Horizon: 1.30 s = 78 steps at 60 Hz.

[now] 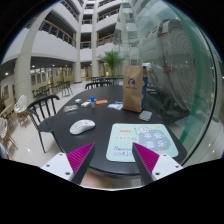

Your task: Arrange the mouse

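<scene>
A white computer mouse [82,126] lies on the dark table [60,135], to the left of a light mouse mat [140,138] with print on it. My gripper [113,158] is open and empty, held over the table's near edge. Its magenta pads [80,157] stand wide apart, with the near edge of the mouse mat ahead of them. The mouse is ahead of the left finger and apart from it.
A brown paper bag [133,88] stands at the back of the table, with a blue object [94,100] and small items nearby. A dark chair [40,110] is at the table's left. A glass wall [180,60] runs along the right. More tables stand in the atrium beyond.
</scene>
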### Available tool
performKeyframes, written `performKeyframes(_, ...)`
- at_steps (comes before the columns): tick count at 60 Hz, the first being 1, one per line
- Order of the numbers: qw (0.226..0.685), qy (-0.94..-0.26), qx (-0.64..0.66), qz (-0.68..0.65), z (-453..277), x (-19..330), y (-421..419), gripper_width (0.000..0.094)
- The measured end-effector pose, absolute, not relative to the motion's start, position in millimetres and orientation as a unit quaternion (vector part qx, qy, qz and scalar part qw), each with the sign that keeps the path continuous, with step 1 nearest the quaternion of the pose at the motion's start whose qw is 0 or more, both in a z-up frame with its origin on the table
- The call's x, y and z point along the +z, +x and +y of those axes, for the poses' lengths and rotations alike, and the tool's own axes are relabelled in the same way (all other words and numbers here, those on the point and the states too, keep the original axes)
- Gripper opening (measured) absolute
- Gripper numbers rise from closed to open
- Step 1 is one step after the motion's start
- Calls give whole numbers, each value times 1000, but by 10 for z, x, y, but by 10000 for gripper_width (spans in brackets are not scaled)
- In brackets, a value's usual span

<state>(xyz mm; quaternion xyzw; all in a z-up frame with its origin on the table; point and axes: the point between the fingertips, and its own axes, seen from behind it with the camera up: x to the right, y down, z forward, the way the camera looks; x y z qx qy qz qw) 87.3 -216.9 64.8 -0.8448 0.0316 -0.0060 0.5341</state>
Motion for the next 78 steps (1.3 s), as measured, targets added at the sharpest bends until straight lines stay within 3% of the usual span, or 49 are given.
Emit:
performKeyframes(27, 516, -856, 16, -3, -1934, 473, 471, 840)
performKeyframes(44, 470, -879, 81, -20, -1191, 94, -417, 840)
performKeyframes(57, 455, -884, 106, 1, -621, 45, -801, 838)
performKeyframes(78, 441, -897, 22, -26, 333, -88, -890, 831)
